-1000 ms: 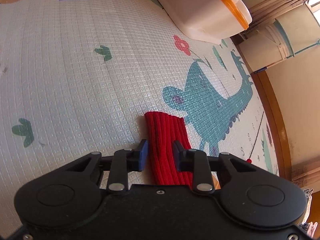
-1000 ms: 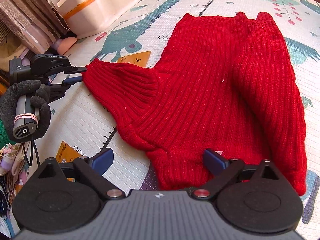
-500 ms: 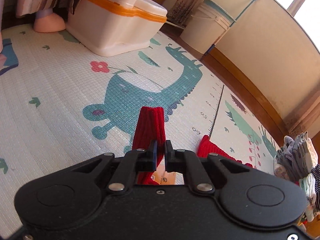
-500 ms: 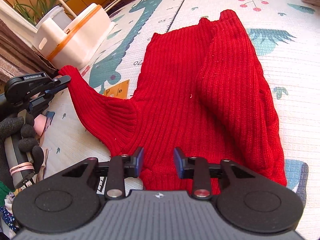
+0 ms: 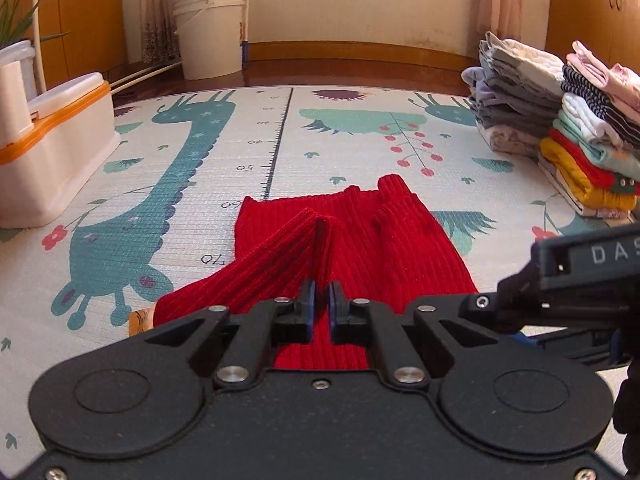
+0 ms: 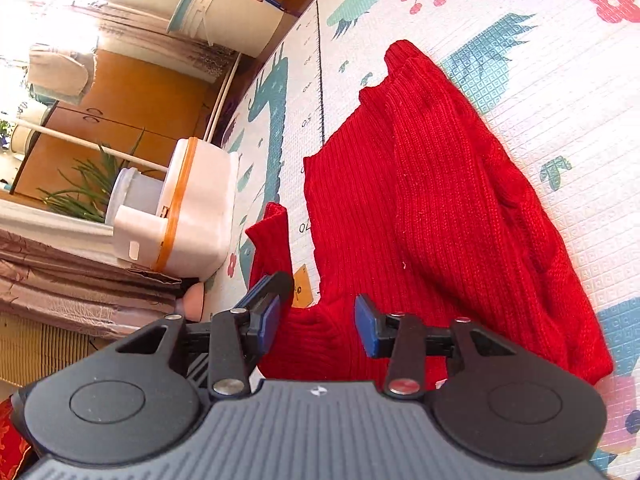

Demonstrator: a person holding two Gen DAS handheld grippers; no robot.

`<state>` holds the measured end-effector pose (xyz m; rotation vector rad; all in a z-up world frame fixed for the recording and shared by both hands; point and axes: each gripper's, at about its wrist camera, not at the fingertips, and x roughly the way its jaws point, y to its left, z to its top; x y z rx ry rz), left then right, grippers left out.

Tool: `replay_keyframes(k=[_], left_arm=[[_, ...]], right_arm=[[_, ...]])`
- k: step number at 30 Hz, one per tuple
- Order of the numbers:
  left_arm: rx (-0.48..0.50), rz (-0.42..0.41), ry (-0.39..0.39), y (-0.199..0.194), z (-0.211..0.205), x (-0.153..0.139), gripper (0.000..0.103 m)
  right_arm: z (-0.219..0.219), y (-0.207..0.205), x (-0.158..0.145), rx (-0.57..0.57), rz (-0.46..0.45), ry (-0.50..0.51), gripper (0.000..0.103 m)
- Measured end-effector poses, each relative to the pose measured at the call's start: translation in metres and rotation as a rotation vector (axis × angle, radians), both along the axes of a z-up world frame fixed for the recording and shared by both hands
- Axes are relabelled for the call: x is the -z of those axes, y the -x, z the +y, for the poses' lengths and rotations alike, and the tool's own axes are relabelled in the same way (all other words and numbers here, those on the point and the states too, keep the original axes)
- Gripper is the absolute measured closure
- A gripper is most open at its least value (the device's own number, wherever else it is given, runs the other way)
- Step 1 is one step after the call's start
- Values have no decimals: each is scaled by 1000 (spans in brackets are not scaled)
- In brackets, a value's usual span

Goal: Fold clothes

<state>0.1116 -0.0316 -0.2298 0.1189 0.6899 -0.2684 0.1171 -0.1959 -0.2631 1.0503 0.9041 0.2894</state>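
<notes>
A red ribbed sweater [image 5: 404,252] lies flat on the play mat [image 5: 248,148]; its right sleeve is folded over the body. My left gripper [image 5: 320,310] is shut on the cuff of the left sleeve [image 5: 256,272], which hangs raised above the mat and points toward the body. In the right wrist view the sweater [image 6: 440,200] fills the middle and the raised sleeve [image 6: 268,236] stands at its left. My right gripper [image 6: 316,322] is open just above the sweater's near edge by the armpit, with knit showing between its blue pads [image 6: 366,330]. Whether they touch the cloth I cannot tell.
A white bin with an orange band [image 5: 48,148] stands at the left edge of the mat, a white bucket [image 5: 208,28] by the far wall. Two stacks of folded clothes [image 5: 560,128] sit at the right. The right hand-held gripper's body [image 5: 580,280] is close beside my left one.
The left gripper shut on the sleeve cuff, lifted it and swung it round over the sweater. The right gripper narrowed from wide open and came in low by the armpit, tilting.
</notes>
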Motion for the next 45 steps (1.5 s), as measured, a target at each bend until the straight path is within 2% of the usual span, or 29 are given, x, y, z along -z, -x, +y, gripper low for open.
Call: replay_keyframes(k=[4,9,14,15,16,17,18,19,20,21,23,26,28,31,36,42,45], left_arm=[[111,-3,-70,8,-32,15,99],[213,-18,-110,15,-57,23,99],[340,-77,-188,32,-83,29,99],[361,-85,-198,36,-87,29,100],[379,-92,-211,40,-91,30,100],[395,-98,-227,43,-95,31,100],[417,-96,-238,47,-97,32,100],[440,-89,-241,50,-96,32,99],[449,-88,-246,53,-94,31,94],[438,-88,-251,53,-90,30,90],[394,-90,-260,52,-79,27,74],[344,-110,-308,49,-66,26,60],[334,-115,-368,47,-64,30,60],[301,-89,-369,47,-55,35,57],[178,-77,-400,52,-30,43,48],[18,21,-354,55,6,57,45],[-1,32,-351,61,7,61,49]], right_arm=[[-22,0,18,50,41,-65,50],[-48,-9,34,56,62,-123,46],[-64,-21,41,95,93,-171,46],[-67,-23,42,109,104,-177,50],[-69,-25,44,124,115,-183,64],[-70,-26,44,124,113,-161,72],[-71,-25,45,134,110,-154,87],[-72,-24,45,144,107,-148,92],[-72,-23,46,153,105,-142,92],[-74,-22,46,162,90,-154,92],[-78,-20,44,182,71,-160,92],[-85,-18,44,202,32,-200,92],[-90,-16,45,221,33,-187,92],[-97,-13,44,253,41,-141,92],[-109,-15,39,300,16,-163,92],[-107,-30,16,269,-69,-170,92],[-106,-34,5,248,-103,-159,92]])
